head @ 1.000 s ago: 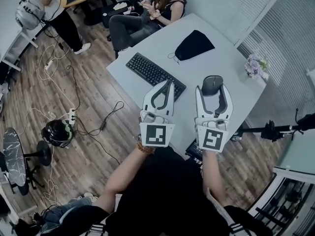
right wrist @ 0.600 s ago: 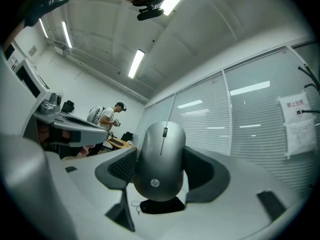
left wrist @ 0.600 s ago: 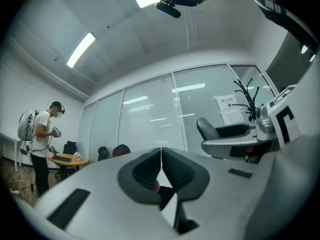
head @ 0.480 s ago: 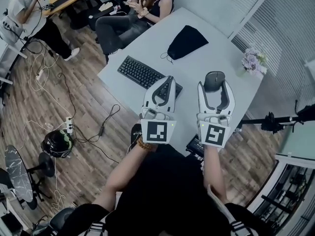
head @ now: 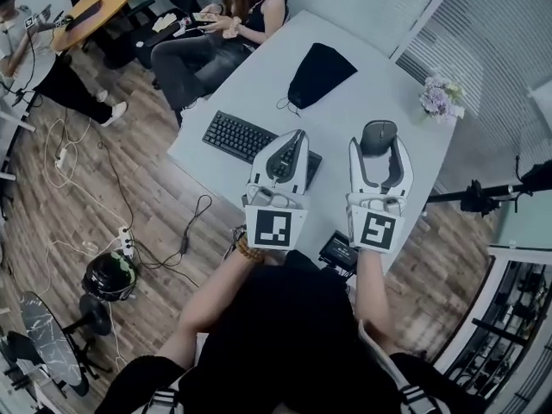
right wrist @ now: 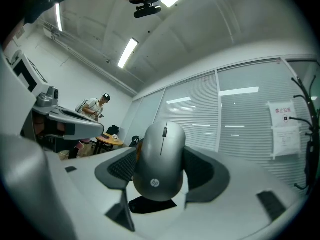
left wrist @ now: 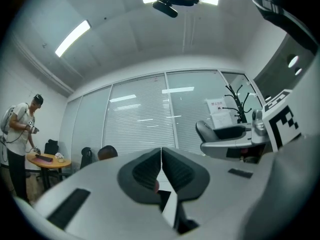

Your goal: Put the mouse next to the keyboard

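Note:
A grey mouse is clamped between the jaws of my right gripper, held up above the white table near its right side. The black keyboard lies along the table's left front edge. My left gripper hovers over the keyboard's right end with its jaws pressed together and nothing between them. Both gripper views point level across the room, so the table does not show in them.
A black pouch lies at the table's far middle. A small flower pot stands at the far right corner. A seated person is at the table's far end. Cables and a helmet lie on the wooden floor at left.
Both grippers stay side by side with the mouse held. The view has shifted, so the table and keyboard sit slightly higher and more to the left in the head view.

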Available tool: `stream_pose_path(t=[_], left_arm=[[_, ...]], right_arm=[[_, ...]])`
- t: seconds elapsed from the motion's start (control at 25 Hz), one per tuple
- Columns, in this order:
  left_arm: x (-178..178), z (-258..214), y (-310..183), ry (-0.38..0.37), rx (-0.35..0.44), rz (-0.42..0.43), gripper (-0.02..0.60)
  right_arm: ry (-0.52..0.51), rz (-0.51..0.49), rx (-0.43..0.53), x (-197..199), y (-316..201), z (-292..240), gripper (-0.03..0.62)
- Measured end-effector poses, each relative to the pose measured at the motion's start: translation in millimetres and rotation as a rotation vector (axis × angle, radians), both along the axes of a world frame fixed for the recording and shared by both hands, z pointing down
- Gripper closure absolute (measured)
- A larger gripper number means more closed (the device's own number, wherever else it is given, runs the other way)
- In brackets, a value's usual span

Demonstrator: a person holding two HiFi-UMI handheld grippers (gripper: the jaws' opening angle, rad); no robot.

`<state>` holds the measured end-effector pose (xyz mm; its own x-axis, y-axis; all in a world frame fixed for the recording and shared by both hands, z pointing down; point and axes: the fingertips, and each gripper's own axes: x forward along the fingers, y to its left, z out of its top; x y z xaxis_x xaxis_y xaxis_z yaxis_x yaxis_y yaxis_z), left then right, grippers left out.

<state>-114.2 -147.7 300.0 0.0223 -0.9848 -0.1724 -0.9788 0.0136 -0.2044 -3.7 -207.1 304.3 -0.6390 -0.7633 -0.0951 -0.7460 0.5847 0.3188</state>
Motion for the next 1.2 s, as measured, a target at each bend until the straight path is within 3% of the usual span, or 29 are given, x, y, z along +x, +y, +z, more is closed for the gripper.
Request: stream_pose_path(t=[0.56, 1.2], left_arm=[[-8, 12, -19, 0.032, -0.020, 0.165, 0.569], [-9, 16, -21, 0.034, -0.014, 0.357, 0.569]], right_arm=[[0.037, 0.188, -0.028, 4, -1, 8, 0.296], [0.002, 0.366, -0.019, 3, 20, 6, 0.296]])
